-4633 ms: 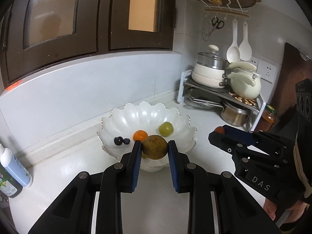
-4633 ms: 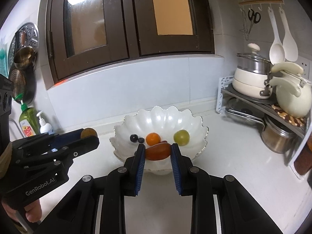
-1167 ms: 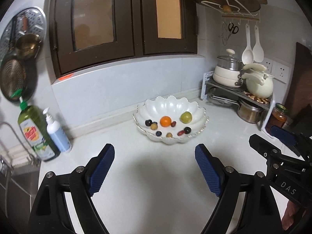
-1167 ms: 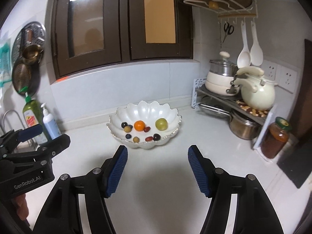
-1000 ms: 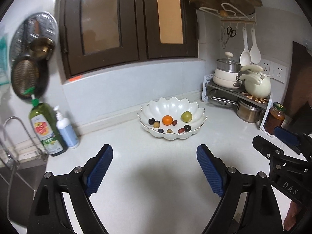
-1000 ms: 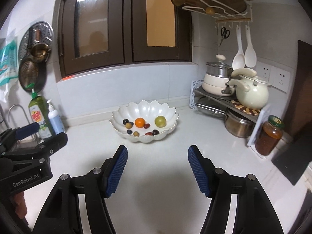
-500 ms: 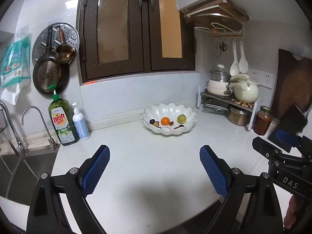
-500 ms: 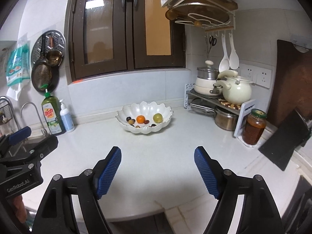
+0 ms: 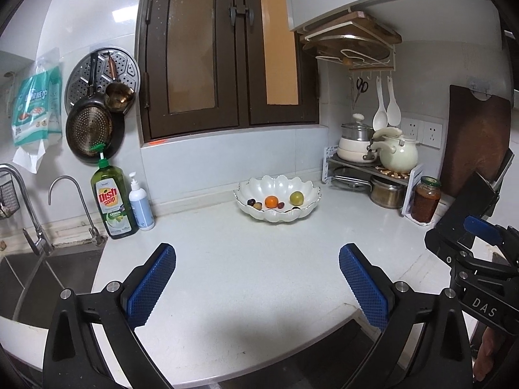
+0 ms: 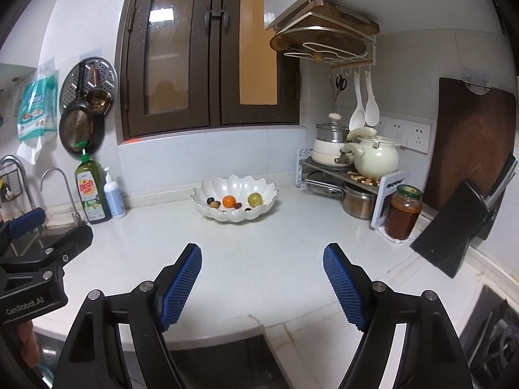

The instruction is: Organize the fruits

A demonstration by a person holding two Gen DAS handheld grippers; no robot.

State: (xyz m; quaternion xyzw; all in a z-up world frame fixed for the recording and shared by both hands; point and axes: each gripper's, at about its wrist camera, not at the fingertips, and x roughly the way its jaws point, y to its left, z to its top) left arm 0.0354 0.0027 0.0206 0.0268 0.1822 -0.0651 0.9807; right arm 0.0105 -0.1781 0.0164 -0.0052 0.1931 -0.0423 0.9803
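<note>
A white scalloped bowl (image 9: 279, 218) (image 10: 235, 217) stands at the back of the white counter, against the wall. In it lie an orange (image 9: 271, 201) (image 10: 229, 201), a green fruit (image 9: 296, 198) (image 10: 255, 199) and several small dark fruits. My left gripper (image 9: 257, 251) hangs over the counter's front part, far short of the bowl; its jaws are opening with nothing between them. To its right my right gripper (image 10: 262, 249) is open and holds nothing, equally far from the bowl. Each gripper shows at the edge of the other's view: the right gripper (image 9: 467, 236) and the left gripper (image 10: 48, 230).
A green dish soap bottle (image 9: 112, 202) and a pump bottle (image 9: 141, 202) stand at the left by the sink (image 9: 39, 278) and tap. A rack with pots (image 10: 350, 178), a jar (image 10: 404, 214) and a dark cutting board (image 10: 467, 142) fill the right corner. The counter's front edge lies just below both grippers.
Both grippers held fruit over the bowl, let it go there, then drew straight back. The bowl now looks small and distant. Both pairs of jaws stand wider than a second ago.
</note>
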